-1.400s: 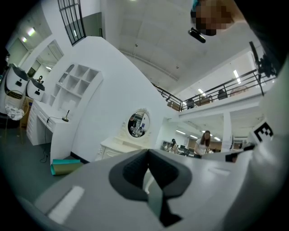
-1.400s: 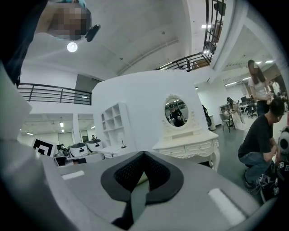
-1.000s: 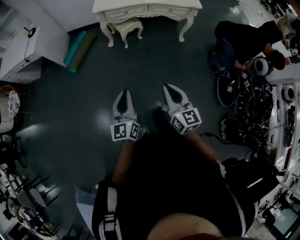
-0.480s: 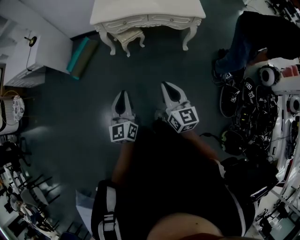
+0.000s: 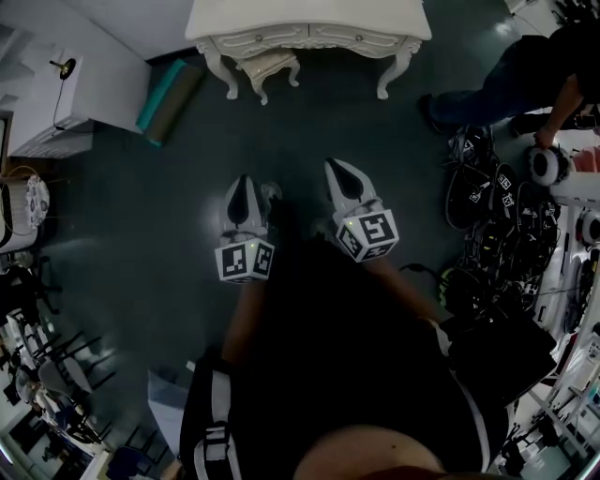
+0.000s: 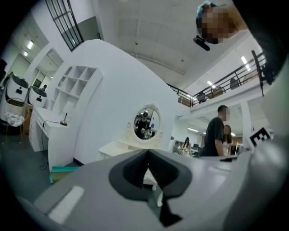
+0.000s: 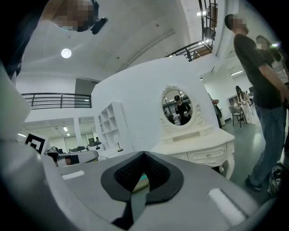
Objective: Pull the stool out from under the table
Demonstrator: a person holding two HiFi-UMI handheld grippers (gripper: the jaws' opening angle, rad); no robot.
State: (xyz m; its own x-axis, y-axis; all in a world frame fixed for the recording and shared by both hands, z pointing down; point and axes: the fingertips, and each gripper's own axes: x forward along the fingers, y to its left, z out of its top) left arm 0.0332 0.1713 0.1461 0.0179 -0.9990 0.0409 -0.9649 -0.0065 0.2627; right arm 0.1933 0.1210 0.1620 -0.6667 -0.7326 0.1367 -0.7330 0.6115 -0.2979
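Note:
A white stool (image 5: 270, 64) stands half under the white dressing table (image 5: 309, 21) at the top of the head view, far ahead of both grippers. My left gripper (image 5: 243, 182) and right gripper (image 5: 338, 169) are side by side over the dark floor, pointing at the table, jaws shut and empty. In the left gripper view the shut left gripper (image 6: 148, 152) faces the table (image 6: 118, 148) and its oval mirror (image 6: 146, 122). In the right gripper view the right gripper (image 7: 144, 154) is shut, with the table (image 7: 203, 151) to the right. The stool is hidden behind the jaws in both gripper views.
A teal rolled mat (image 5: 169, 94) lies left of the table beside a white cabinet (image 5: 47, 112). A person (image 5: 525, 75) stands at the right by a heap of cables and gear (image 5: 497, 216). Dark chairs (image 5: 37, 375) crowd the lower left.
The table and stool have slid a little lower and to the right in the head view as I walk toward them with both grippers. The person at the right has risen from a crouch.

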